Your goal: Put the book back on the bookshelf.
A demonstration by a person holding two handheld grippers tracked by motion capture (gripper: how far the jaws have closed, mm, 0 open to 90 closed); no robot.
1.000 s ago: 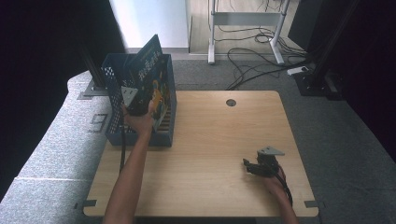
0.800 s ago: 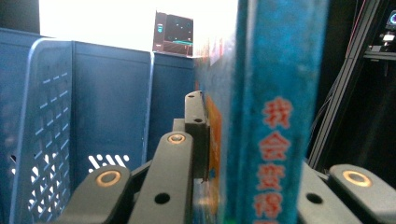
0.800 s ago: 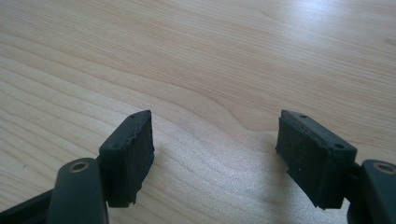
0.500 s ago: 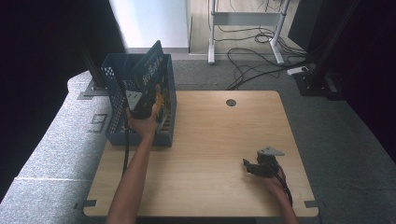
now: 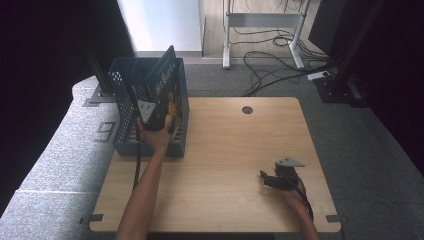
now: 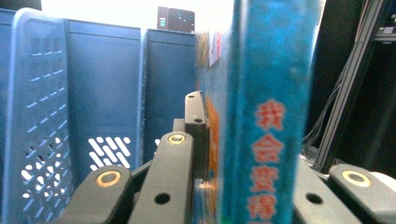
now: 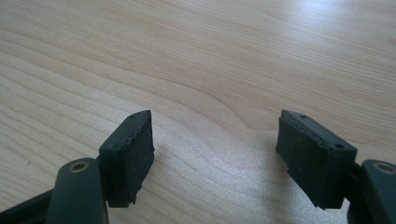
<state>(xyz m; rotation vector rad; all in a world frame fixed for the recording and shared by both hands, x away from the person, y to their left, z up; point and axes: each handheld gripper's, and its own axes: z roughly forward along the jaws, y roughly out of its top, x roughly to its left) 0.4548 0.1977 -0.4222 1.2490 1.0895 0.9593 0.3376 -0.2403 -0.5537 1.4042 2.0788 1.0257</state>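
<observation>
A blue book (image 5: 164, 79) with red characters on its spine (image 6: 273, 116) stands tilted in the blue perforated basket (image 5: 125, 100), its top corner above the rim. My left gripper (image 5: 156, 116) reaches into the basket from the near side and is shut on the book's lower part. In the left gripper view the left gripper (image 6: 247, 144) has one jaw pressed against the cover, and the other jaw sits behind the spine. My right gripper (image 5: 267, 179) rests low over the wooden table (image 5: 225, 145) at the near right. The right gripper (image 7: 215, 149) is open with only bare wood between its pads.
The basket stands on the table's far left corner, beside a grey padded surface (image 5: 60, 145). A round cable hole (image 5: 247, 109) is near the table's far edge. Cables and a desk frame (image 5: 265, 30) lie on the floor beyond.
The left hand and the book have shifted slightly within the basket. The right gripper has stayed where it was.
</observation>
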